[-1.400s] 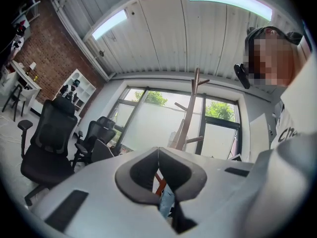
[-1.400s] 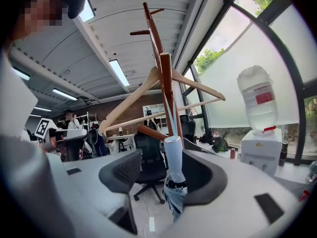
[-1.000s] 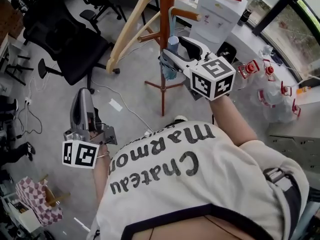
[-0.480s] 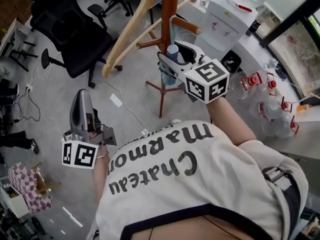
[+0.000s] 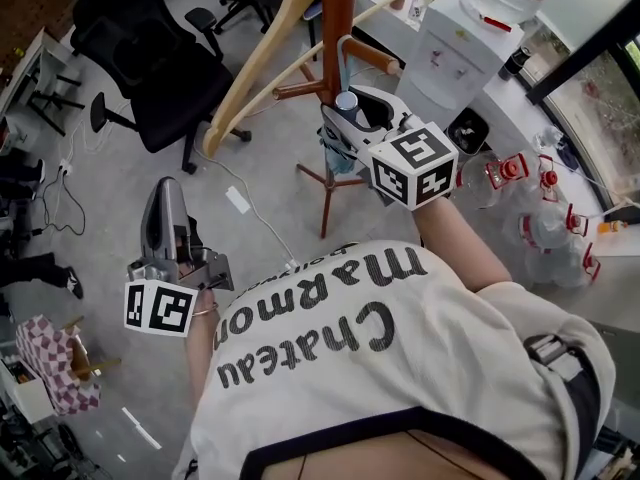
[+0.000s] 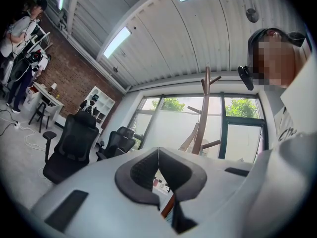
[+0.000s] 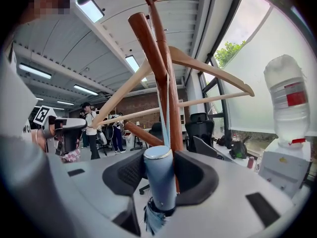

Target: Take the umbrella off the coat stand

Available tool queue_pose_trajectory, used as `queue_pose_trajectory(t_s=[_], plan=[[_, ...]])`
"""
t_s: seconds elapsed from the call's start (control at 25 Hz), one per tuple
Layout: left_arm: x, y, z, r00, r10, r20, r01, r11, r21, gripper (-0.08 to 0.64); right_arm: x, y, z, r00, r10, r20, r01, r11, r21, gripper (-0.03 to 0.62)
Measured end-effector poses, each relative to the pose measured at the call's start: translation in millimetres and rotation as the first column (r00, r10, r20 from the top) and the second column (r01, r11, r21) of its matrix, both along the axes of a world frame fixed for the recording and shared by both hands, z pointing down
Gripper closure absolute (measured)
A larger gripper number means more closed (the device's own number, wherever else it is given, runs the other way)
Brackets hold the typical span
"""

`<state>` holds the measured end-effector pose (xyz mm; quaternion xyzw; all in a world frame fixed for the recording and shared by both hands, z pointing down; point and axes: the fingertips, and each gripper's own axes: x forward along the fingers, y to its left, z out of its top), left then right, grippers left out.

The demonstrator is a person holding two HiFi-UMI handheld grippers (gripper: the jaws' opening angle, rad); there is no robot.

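Right tool jaws had just been closing on blue-grey cylindrical handle of folded umbrella; pads looked pressed on both sides. Umbrella hung by thin strap from brown wooden coat stand, far centre. Left tool closed, empty, near left. Grasp likely made; strap not yet lifted off.

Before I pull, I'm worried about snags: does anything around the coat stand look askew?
The wooden hanger hangs lopsided on the coat stand, above the umbrella, one arm lower than the other; nothing else stands out.
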<state>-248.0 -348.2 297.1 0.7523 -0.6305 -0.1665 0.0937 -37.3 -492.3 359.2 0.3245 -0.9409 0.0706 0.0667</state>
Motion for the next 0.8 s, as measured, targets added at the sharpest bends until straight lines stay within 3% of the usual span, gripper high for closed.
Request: queue_pose_trajectory(t_s=[0.2,0.8], plan=[[-0.3,3.0,-2.8,1.0,-0.007,-0.001,0.007,1.0,0.007,0.535,1.1,-0.3,-1.3,0.999,0.032,-0.01,-0.031,0.999,0.033,0.419],[-2.2,11.0,-8.8,1.0,-0.002,0.005,0.002,1.0,0.021,0.535,10.3,0.5,-4.2,0.997,0.077,-0.03,-0.076,0.997,0.018,0.425]])
